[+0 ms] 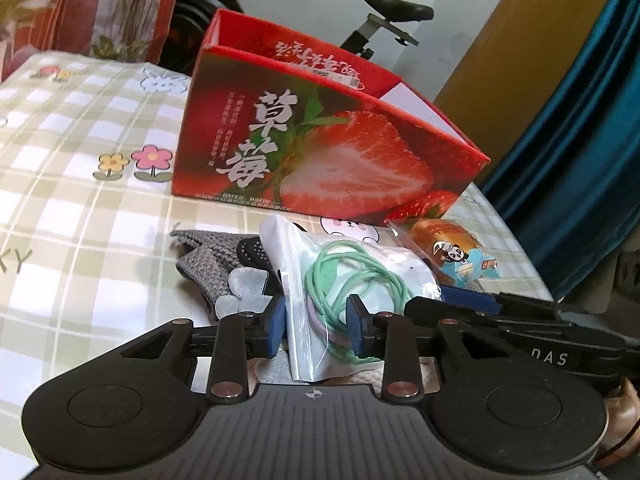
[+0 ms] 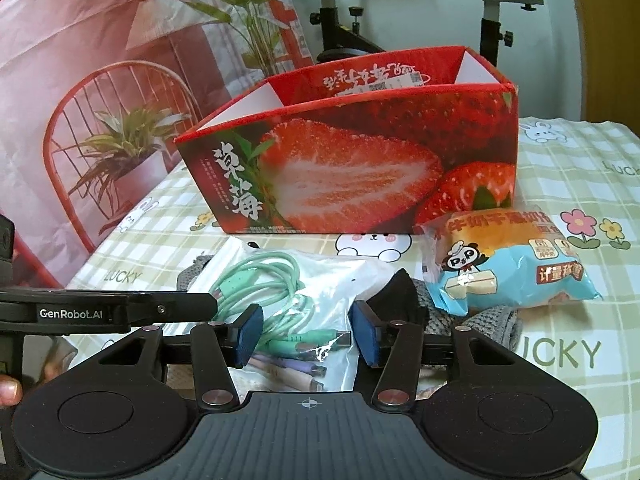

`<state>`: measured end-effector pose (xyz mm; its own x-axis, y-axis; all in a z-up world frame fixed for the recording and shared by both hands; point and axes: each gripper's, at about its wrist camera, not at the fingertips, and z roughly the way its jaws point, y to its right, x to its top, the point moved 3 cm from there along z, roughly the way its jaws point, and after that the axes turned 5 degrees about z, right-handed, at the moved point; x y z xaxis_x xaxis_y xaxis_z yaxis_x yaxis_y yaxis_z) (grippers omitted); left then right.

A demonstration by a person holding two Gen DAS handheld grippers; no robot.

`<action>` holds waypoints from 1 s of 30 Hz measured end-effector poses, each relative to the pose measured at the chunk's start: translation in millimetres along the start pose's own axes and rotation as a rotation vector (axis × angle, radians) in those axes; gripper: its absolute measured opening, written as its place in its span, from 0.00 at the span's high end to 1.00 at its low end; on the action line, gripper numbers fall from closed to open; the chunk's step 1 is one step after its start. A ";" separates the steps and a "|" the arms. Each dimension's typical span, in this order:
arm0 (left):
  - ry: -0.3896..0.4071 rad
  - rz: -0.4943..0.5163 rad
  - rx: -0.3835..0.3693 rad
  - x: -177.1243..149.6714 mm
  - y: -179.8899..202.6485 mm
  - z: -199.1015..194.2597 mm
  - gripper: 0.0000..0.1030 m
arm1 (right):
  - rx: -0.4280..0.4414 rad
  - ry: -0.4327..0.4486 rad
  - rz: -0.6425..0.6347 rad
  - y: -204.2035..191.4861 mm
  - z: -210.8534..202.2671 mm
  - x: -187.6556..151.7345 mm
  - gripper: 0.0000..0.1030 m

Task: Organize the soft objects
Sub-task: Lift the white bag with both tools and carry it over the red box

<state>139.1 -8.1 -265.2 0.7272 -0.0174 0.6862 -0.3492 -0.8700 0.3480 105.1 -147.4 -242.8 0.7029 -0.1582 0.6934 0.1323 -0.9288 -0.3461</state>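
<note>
A clear zip bag [image 1: 360, 268] of green and purple cables lies on a grey knitted glove [image 1: 208, 264] in front of the red strawberry box [image 1: 320, 152]. My left gripper [image 1: 317, 326] has the bag's near left part between its blue pads, which touch it on both sides, and the plastic is buckled. In the right wrist view my right gripper [image 2: 307, 332] is shut across the same bag [image 2: 320, 280], with the cable plugs filling the gap. A wrapped bread bun [image 2: 508, 272] rests on the glove [image 2: 492, 320] to the right.
The open box [image 2: 360, 176] stands on a checked tablecloth [image 1: 80, 200]. A black dotted fabric piece [image 2: 400, 292] lies under the bag. The left gripper's finger [image 2: 120, 308] reaches in beside the bag. An exercise bike [image 2: 496, 20] and a blue curtain [image 1: 580, 140] stand behind the table.
</note>
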 end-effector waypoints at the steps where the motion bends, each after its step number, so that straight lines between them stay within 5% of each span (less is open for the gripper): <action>1: -0.001 0.000 0.000 0.0 0.0 0.7 0.65 | 0.001 -0.001 0.003 0.6 0.4 -0.4 0.54; 30: 0.119 0.085 -0.040 23.2 18.6 -28.9 0.72 | 0.023 0.116 -0.052 -13.6 -30.2 33.3 0.57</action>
<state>132.5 -10.4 -224.4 0.6195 -0.0300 0.7844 -0.4319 -0.8474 0.3087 105.6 -150.2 -195.8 0.6093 -0.1494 0.7787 0.1833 -0.9289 -0.3216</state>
